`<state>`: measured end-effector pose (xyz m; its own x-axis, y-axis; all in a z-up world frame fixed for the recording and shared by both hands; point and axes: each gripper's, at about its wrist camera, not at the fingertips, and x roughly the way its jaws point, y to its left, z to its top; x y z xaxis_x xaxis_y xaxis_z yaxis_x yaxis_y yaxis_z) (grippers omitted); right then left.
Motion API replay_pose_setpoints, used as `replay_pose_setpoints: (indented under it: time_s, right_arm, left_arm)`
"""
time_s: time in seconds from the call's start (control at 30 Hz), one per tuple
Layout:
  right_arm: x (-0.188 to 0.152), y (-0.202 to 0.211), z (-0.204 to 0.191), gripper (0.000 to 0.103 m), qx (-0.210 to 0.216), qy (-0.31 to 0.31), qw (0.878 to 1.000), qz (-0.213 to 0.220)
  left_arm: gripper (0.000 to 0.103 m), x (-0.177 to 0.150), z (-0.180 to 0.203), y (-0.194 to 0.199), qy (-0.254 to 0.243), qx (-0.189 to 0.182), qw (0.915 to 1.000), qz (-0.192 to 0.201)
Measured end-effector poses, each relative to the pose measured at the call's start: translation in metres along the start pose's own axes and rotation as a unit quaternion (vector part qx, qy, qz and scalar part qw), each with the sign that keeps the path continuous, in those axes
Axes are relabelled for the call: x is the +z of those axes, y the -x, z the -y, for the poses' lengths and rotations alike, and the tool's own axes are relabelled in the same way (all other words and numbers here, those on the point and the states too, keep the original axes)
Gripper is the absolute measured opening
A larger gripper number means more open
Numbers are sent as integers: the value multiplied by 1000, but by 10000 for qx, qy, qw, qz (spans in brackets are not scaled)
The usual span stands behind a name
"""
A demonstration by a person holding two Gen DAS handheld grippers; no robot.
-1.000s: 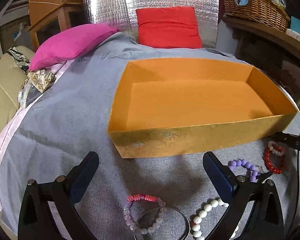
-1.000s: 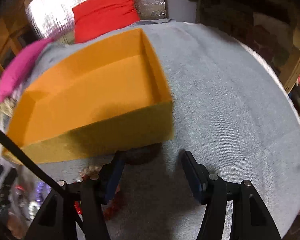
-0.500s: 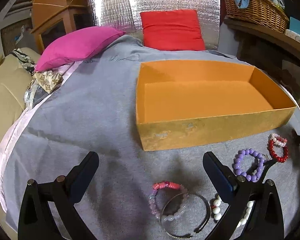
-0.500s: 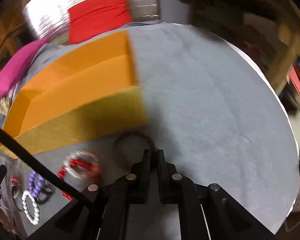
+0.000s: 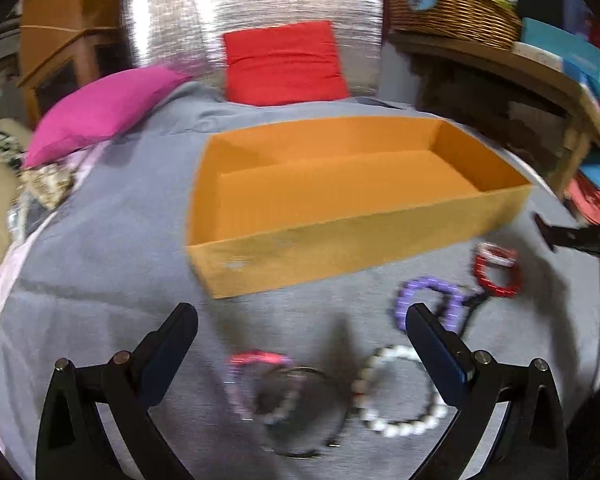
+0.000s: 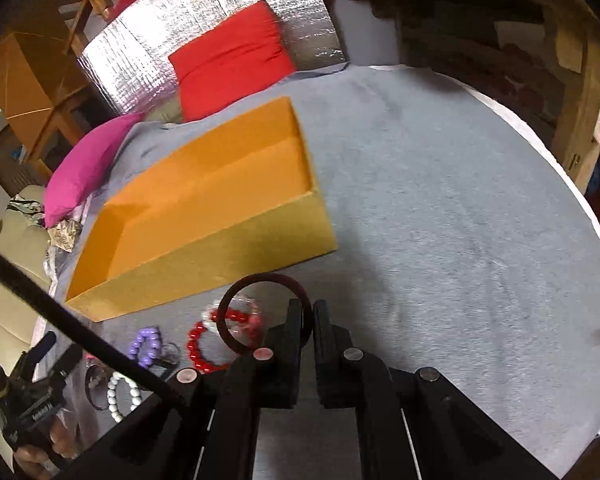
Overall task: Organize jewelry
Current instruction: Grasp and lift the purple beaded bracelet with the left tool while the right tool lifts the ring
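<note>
The right hand-held gripper (image 6: pixel 307 322) is pinching a dark maroon bangle (image 6: pixel 260 304), lifted off the grey blanket (image 6: pixel 440 220) at 5 o'clock of the empty orange box (image 6: pixel 204 216). The pick looks done; next it needs carrying toward 11 o'clock over the rim, then release. The left hand-held gripper (image 5: pixel 300 336) hangs spread over the beaded bracelets (image 5: pixel 400 392). This is a bed: red cushion (image 5: pixel 284 64), pink pillow (image 5: pixel 104 108), foil panel (image 5: pixel 252 4) at 12 o'clock.

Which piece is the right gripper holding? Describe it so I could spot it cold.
Start at the orange box on the grey blanket; the bracelets lie just in front of its near wall. The right gripper is shut on a dark bangle, held above the red bead bracelet. Unlike its beaded neighbours, it is one smooth, solid, dark ring.
</note>
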<state>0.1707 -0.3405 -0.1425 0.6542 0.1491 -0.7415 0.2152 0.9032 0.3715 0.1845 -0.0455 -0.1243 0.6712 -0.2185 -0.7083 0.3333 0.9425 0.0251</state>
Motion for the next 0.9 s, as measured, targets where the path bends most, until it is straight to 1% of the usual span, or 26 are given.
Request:
replay_pose_setpoints:
  time_s: [0.07,0.17,0.2,0.23,0.27,0.3,0.33,0.4,0.47,0.5,0.53,0.6,0.63,0.67,0.7,0.77,0.8,0.9]
  right_arm:
    - [-4,4,-2,6,42,12,10000,24]
    - [-3,1,-6,6,114,9,9999,-6]
    - [-1,-1,-4,6,118,4,9999,-25]
    - [0,-3,-4,6,129,-14,9999,-49]
    - [0,-4,-4,6,153,-35,9998,-76]
    - [1,-5,-3,6,165,-47,9998,-89]
    - [2,-5,-3,6,171,-53,9998,-92]
    - [2,-4,-2,6,209,-56,9997,-90]
    - [2,-3,-1,6,227,-56,9997,-81]
    - [3,-3,0,6,240,-52,9997,-88]
    - [3,-3,0,6,252,-54,9996,-94]
    - [3,-4,1,6,265,-50,9996,-102]
    - [3,-4,1,6,289,-37,9995,-108]
    - [3,-4,0,6,303,-8,9995,-115]
    - [3,-3,-1,6,310,21,9995,-115]
    - [3,-2,-4,6,369,56,9993,-99]
    - [3,-1,-4,6,394,66,9992,-84]
    - [3,2,-8,6,492,82,9988,5]
  left_arm:
    - [103,-1,12,-4,-145,-305,9993,-134]
    - [102,-3,28,-10,-364,-660,9968,-269]
    - [99,-3,34,-13,-424,-768,9956,-319]
    - [89,-4,39,-16,-466,-839,9947,-368]
    - [84,-4,44,-20,-515,-897,9936,-443]
    - [75,-4,49,-26,-560,-972,9920,-578]
    - [70,-5,52,-31,-551,-1010,9912,-653]
    - [67,-2,55,-40,-468,-1018,9908,-756]
    - [63,1,59,-45,-470,-1029,9907,-755]
    - [58,2,62,-47,-507,-1031,9906,-748]
    - [49,2,64,-49,-556,-1022,9904,-744]
    - [46,4,67,-54,-669,-978,9900,-761]
    - [39,3,68,-53,-709,-981,9899,-734]
    - [34,3,68,-53,-729,-1025,9894,-724]
    - [24,3,68,-52,-714,-1107,9886,-722]
    - [18,4,63,-51,-620,-1231,9877,-733]
    - [10,5,59,-51,-543,-1315,9869,-764]
    - [10,5,50,-44,-360,-1529,9849,-733]
